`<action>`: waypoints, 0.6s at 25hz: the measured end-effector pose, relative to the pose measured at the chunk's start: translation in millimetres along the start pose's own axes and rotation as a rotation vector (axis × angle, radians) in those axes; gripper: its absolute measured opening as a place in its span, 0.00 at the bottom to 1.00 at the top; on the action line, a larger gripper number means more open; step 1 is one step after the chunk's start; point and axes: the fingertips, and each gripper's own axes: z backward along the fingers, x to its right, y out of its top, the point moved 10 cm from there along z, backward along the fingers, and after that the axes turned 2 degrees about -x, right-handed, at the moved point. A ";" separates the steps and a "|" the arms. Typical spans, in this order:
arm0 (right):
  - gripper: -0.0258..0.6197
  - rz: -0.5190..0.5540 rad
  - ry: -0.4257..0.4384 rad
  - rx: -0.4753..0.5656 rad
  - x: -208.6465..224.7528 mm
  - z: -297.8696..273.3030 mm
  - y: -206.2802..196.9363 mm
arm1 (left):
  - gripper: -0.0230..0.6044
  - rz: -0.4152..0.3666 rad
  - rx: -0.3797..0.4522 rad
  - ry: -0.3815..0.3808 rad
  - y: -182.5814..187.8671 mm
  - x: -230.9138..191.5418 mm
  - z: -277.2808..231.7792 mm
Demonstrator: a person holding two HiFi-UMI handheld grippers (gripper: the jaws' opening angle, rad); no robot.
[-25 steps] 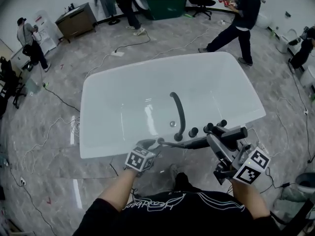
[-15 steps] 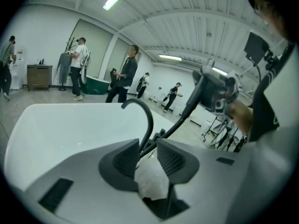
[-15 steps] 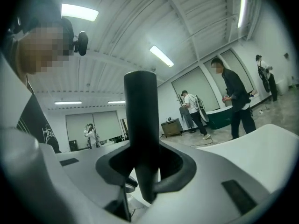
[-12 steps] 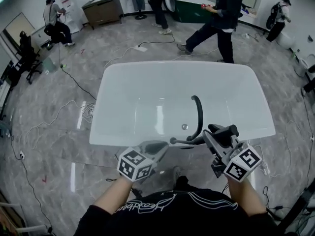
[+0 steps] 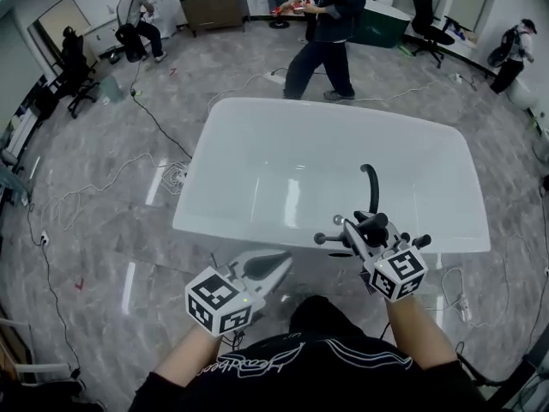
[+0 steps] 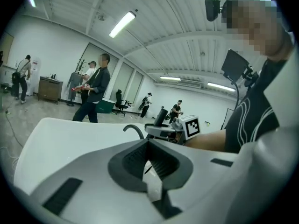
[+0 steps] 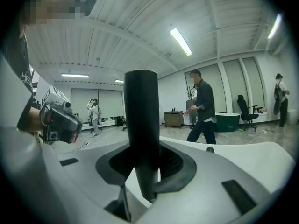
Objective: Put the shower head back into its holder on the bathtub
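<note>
The dark shower head [image 7: 142, 125] is clamped between the jaws of the right tool [image 5: 356, 230] and is held over the near rim of the white bathtub [image 5: 257, 114], close to the curved black spout [image 5: 371, 187] and the knobs [image 5: 319, 239]. The left tool [image 6: 149, 164] is held apart from it, before the tub's near side. Its jaws have just been closed together, and nothing is gripped between them.

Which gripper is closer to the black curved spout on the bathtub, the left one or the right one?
Right. The right gripper, holding the shower head, is at the rim beside the spout; the left gripper sits over the floor, off the bathtub.
</note>
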 end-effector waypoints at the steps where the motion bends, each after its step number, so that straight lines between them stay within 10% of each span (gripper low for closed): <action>1: 0.23 -0.004 0.000 -0.006 1.0 -4.4 -4.3 | 0.04 0.004 0.004 0.001 -0.1 1.7 1.3; 15: 0.22 0.012 0.062 -0.167 19.7 -71.9 -84.3 | 0.04 0.140 -0.027 0.108 -13.0 -13.4 5.2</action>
